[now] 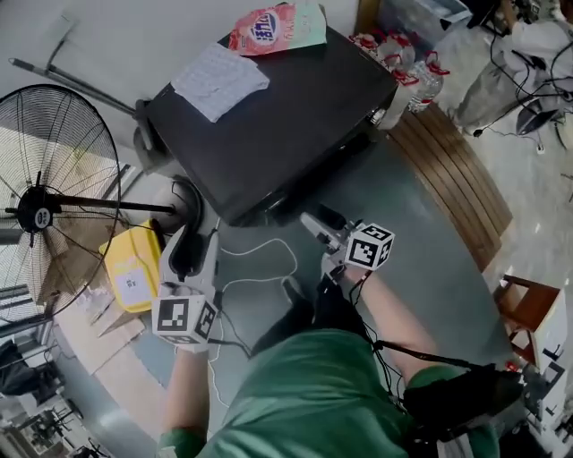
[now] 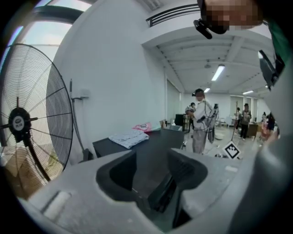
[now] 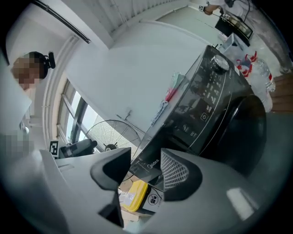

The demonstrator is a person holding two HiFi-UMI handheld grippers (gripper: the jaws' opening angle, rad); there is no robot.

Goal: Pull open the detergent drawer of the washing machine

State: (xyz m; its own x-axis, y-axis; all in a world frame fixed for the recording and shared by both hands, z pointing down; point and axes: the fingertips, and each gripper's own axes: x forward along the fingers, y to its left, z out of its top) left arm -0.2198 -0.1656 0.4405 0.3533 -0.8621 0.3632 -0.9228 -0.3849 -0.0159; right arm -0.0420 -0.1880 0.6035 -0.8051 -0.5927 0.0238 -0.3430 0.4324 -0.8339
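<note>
The black washing machine [image 1: 269, 125] is seen from above in the head view, with its front face hidden there. In the right gripper view its control panel [image 3: 206, 96] slants across the frame. The detergent drawer front [image 3: 153, 161], with a brand label, lies at the panel's lower left end. My right gripper [image 3: 146, 163] is open, and the drawer front shows in the gap just beyond its fingertips. In the head view the right gripper [image 1: 311, 221] is close to the machine's near corner. My left gripper [image 1: 195, 238] hangs left of the machine, open and empty, pointing at the machine's side [image 2: 146, 146].
A large standing fan [image 1: 45, 206] and a yellow box [image 1: 132, 267] are on the left. A folded cloth [image 1: 219, 80] and a pink bag [image 1: 269, 27] lie on the machine. Water bottles [image 1: 407, 67] and wooden slats [image 1: 457, 179] are on the right. A white cable [image 1: 260, 268] trails across the floor.
</note>
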